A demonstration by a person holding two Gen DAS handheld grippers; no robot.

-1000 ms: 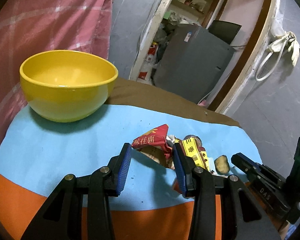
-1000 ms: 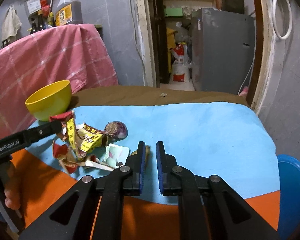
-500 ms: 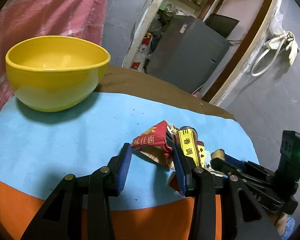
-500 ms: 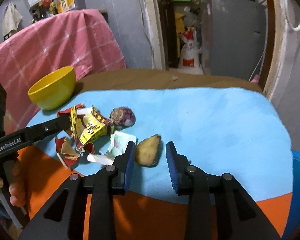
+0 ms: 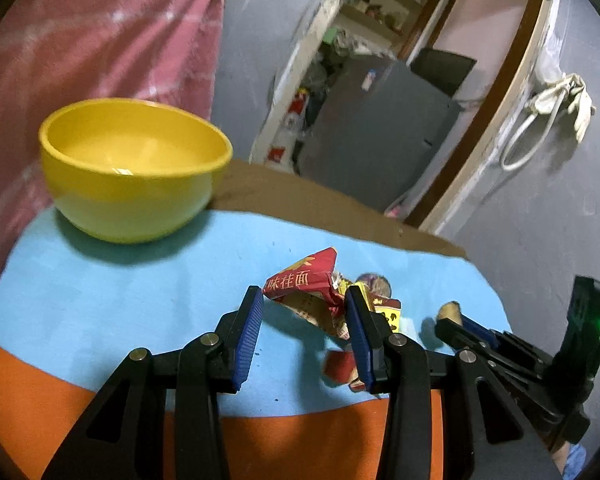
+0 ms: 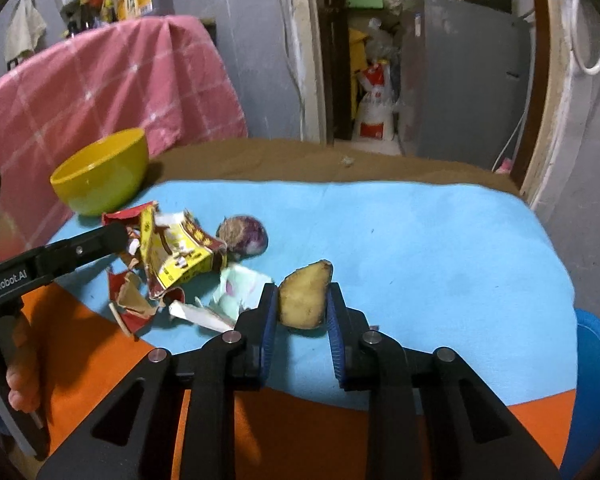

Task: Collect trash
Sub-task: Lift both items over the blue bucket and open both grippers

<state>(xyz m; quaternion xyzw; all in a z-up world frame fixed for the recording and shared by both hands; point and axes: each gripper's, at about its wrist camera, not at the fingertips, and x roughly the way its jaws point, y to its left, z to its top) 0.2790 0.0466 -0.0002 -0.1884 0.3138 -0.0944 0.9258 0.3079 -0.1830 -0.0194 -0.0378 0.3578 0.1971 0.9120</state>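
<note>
A pile of trash lies on the blue cloth: a red wrapper (image 5: 300, 280), a yellow torn carton (image 6: 180, 256), a purple onion piece (image 6: 244, 236), pale paper scraps (image 6: 236, 292) and a brown potato piece (image 6: 304, 300). My left gripper (image 5: 304, 316) is open, its jaws either side of the red wrapper's near edge. My right gripper (image 6: 302, 312) is open with the potato piece between its jaws; the left pad seems to touch it. The right gripper also shows at the right of the left wrist view (image 5: 460, 328).
A yellow bowl (image 5: 132, 168) stands at the back left of the table, also seen in the right wrist view (image 6: 104, 172). A pink cloth (image 6: 100, 92) hangs behind it. A blue bin (image 6: 596, 392) sits at the table's right edge. An orange cloth band (image 6: 308, 428) covers the near edge.
My right gripper has opened and moved forward around the potato piece. My left gripper stayed open and shifted slightly at the red wrapper.
</note>
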